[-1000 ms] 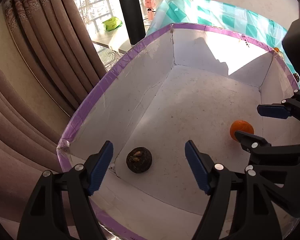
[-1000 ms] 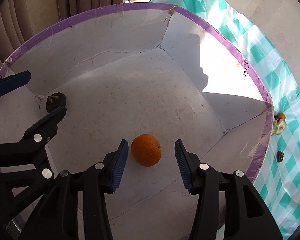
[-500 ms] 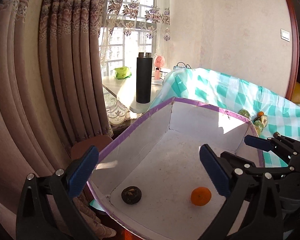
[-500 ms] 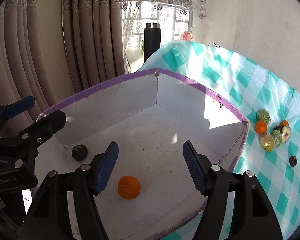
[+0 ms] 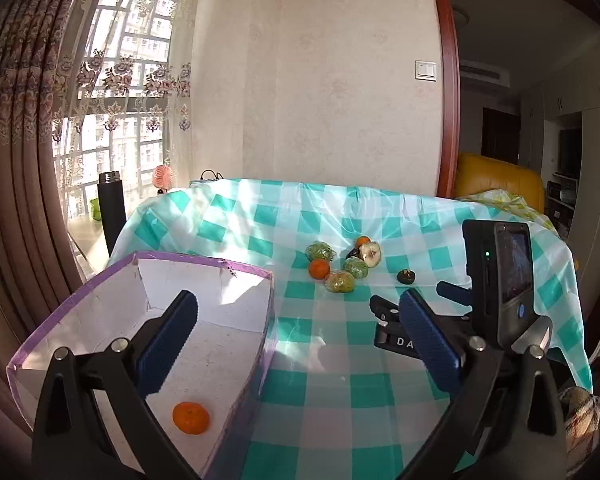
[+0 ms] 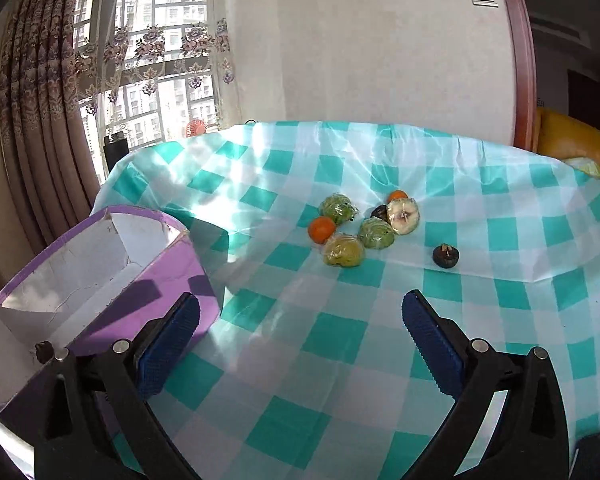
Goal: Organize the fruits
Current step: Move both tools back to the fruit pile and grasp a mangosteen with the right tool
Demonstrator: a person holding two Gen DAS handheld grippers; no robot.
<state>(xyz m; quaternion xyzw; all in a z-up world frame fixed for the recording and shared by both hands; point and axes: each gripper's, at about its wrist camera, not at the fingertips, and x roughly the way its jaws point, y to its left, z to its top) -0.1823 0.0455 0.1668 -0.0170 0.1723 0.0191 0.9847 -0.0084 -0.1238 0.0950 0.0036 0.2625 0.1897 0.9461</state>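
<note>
A purple-edged white box (image 5: 100,276) stands at the table's left end; it also shows in the right wrist view (image 6: 172,256). An orange (image 5: 191,418) lies inside it, and a dark mangosteen (image 6: 44,351) sits near its left wall. A cluster of fruit lies on the checked cloth: an orange (image 6: 321,229), wrapped green fruits (image 6: 376,233), a cut pale fruit (image 6: 403,216) and a lone mangosteen (image 6: 446,256). My left gripper (image 5: 300,344) is open and empty above the box's right wall. My right gripper (image 6: 300,344) is open and empty over the cloth, short of the cluster.
The table wears a teal and white checked cloth (image 6: 340,336). A black flask (image 5: 112,210) and a pink fan (image 5: 164,178) stand on a side table by the window. Curtains hang at left. A yellow sofa (image 5: 496,180) is at back right.
Both grippers have risen out of the box and swung right toward the table. The orange and mangosteen stay in the box. Both grippers have opened wider.
</note>
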